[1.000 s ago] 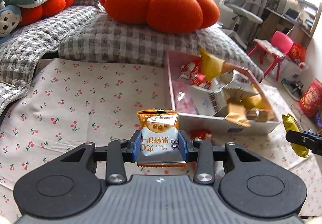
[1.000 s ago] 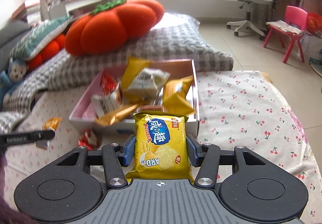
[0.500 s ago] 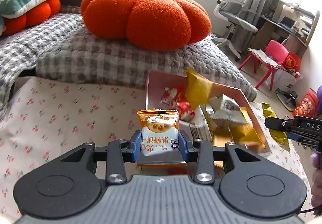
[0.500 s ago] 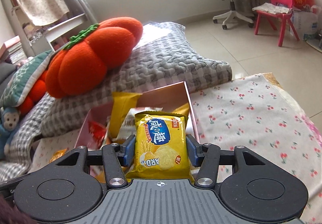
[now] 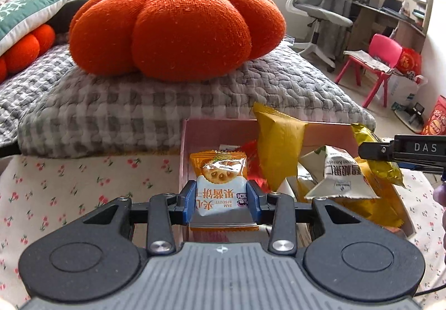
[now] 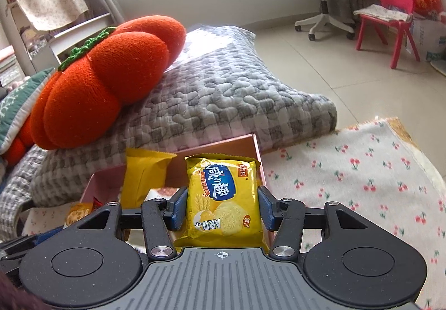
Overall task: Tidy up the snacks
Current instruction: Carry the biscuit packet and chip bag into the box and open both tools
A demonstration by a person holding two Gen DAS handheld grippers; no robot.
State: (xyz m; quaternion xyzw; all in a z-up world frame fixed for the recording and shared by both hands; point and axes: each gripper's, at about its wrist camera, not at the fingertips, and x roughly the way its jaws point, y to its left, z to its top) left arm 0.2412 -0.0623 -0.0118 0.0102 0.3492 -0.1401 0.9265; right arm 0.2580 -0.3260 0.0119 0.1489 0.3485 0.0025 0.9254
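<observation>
Snacks mostly boxed; two packets not yet released.
Left gripper (image 5: 220, 200) clamps biscuit packet (image 5: 218, 184), right gripper (image 6: 221, 208) clamps yellow packet (image 6: 224, 198), both over box (image 5: 217, 129), frame centre.

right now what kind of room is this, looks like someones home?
Most likely a bedroom or living room at home. A pumpkin-shaped cushion sits on a grey quilted pillow, a swivel office chair stands by a desk, and a small pink child's chair is on the tiled floor.
</observation>
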